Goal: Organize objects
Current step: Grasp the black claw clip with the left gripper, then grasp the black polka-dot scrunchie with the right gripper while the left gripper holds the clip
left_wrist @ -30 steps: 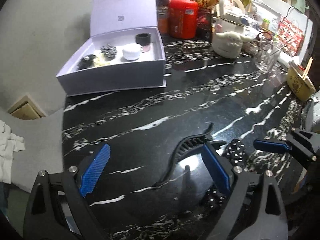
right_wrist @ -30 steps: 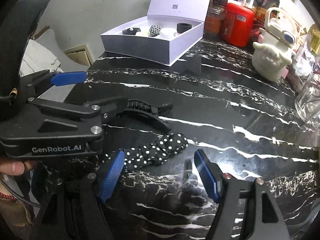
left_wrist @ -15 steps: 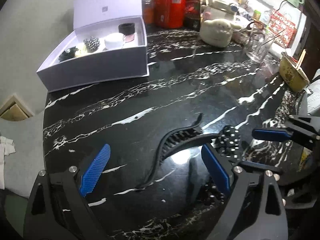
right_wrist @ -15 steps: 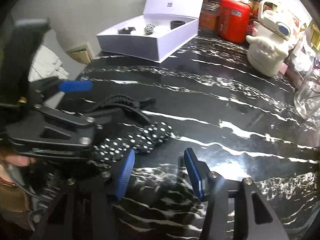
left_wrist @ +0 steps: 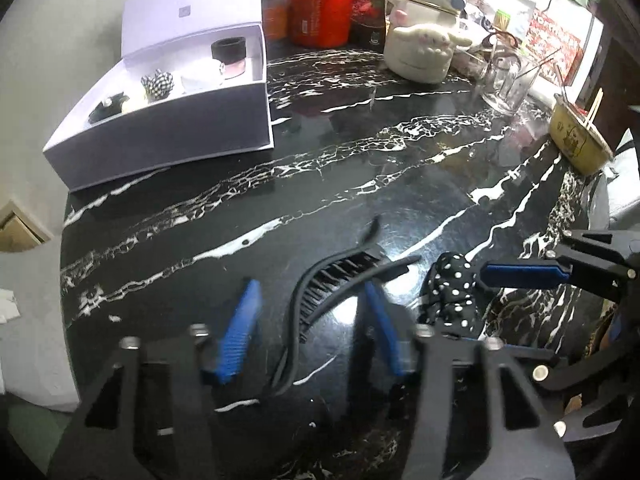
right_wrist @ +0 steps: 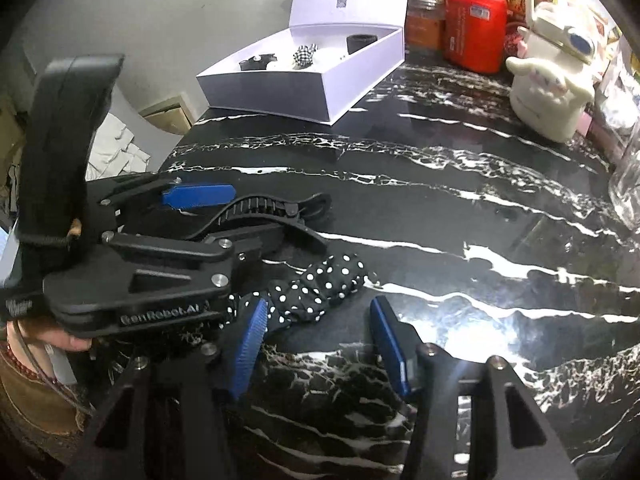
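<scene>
While the table (left_wrist: 280,184) is glossy, the box (left_wrist: 168,136) sits well beyond both tools; the left tool (left_wrist: 308,320), jaws just closing around the hair claw (left_wrist: 340,280), may skid it; the right tool (right_wrist: 316,336), half-open beside the dotted scrunchie (right_wrist: 320,288), could miss it.

- Left wrist view: low over the black marble table's (left_wrist: 360,168) near edge, facing its far side.
- Right wrist view: equally low, same facing; both share the white box (left_wrist: 168,132) (right_wrist: 304,84).
</scene>
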`<state>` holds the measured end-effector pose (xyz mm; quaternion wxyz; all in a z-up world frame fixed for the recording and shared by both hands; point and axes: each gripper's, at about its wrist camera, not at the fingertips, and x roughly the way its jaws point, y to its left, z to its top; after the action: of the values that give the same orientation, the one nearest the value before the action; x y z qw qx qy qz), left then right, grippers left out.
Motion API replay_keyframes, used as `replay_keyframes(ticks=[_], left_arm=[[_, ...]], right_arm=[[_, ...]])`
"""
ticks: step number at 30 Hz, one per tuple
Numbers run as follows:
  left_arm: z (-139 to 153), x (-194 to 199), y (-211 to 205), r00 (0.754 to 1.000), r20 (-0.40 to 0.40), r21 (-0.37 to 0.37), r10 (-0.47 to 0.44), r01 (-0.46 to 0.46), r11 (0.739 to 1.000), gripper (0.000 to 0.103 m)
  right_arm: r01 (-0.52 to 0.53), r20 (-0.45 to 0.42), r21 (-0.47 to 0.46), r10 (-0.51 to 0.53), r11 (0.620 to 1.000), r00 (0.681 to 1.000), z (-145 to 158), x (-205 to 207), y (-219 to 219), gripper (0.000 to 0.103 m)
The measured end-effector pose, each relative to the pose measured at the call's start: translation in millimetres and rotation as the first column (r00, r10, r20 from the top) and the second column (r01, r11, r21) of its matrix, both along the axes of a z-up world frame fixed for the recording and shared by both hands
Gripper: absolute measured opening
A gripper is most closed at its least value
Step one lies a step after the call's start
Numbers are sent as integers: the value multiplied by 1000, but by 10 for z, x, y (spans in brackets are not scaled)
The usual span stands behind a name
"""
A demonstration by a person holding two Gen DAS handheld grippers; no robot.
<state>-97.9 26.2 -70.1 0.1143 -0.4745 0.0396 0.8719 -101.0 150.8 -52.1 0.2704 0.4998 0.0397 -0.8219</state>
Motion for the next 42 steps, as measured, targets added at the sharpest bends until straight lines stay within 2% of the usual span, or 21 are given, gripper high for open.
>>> replay_keyframes(ticks=[1,4,10,13,15,17,18,21,25,29,33,36,37,38,39,41,42], left_arm=[[8,-9,-11,1000,2,7,11,-11,1000,25],[13,-19,-105,999,17,44,38,-39,998,19],[17,76,-271,993,36,4,110,-111,994,18],[23,149,-329,993,47,-5,104,-104,995,18],[25,192,-370,994,44,-4,104,-104,995,18],[26,211,-408,993,43,4,110,-111,994,19],[27,214,-419,993,44,13,109,-109,994,20],[34,219,-427,994,34,32,105,-106,994,32],[75,214,-379,996,5,55,88,-88,995,46],[90,169,-347,996,-6,66,89,-88,994,47],[36,132,-317,996,2,46,90,-90,995,47],[-1,124,-295,996,-5,19,87,-87,996,50],[-11,123,-284,997,-3,10,82,-82,997,52],[-16,121,-264,997,-7,0,78,-78,997,52],[-21,120,-249,997,-12,-8,78,-78,997,52],[-26,124,-227,997,-19,-10,80,-80,997,51],[-27,128,-233,996,-21,-4,83,-83,997,43]], right_arm=[[3,7,-12,-3,1000,1000,0,-19,-8,55],[-1,2,-21,1,1000,1000,-11,-40,-48,55],[-53,-68,26,55,998,996,-58,-38,-232,54],[-142,-169,63,150,988,974,17,39,-419,54],[-160,-213,76,173,984,962,62,92,-483,54],[-177,-205,76,189,981,960,76,125,-531,56],[-180,-192,73,191,981,963,67,143,-541,57],[-141,-169,80,153,987,974,28,181,-525,61],[-77,-161,124,97,989,982,-38,229,-430,66],[-74,-129,144,93,987,987,-91,206,-336,66],[-78,-158,182,107,980,982,-91,209,-256,66],[-60,-171,178,90,982,981,-94,180,-148,59],[-60,-173,168,90,984,981,-90,177,-123,46],[-69,-177,157,97,985,979,-85,181,-107,26],[-77,-182,152,105,985,978,-84,187,-98,21],[-80,-186,144,106,986,977,-88,193,-96,21],[-80,-185,137,105,987,977,-90,191,-93,20]])
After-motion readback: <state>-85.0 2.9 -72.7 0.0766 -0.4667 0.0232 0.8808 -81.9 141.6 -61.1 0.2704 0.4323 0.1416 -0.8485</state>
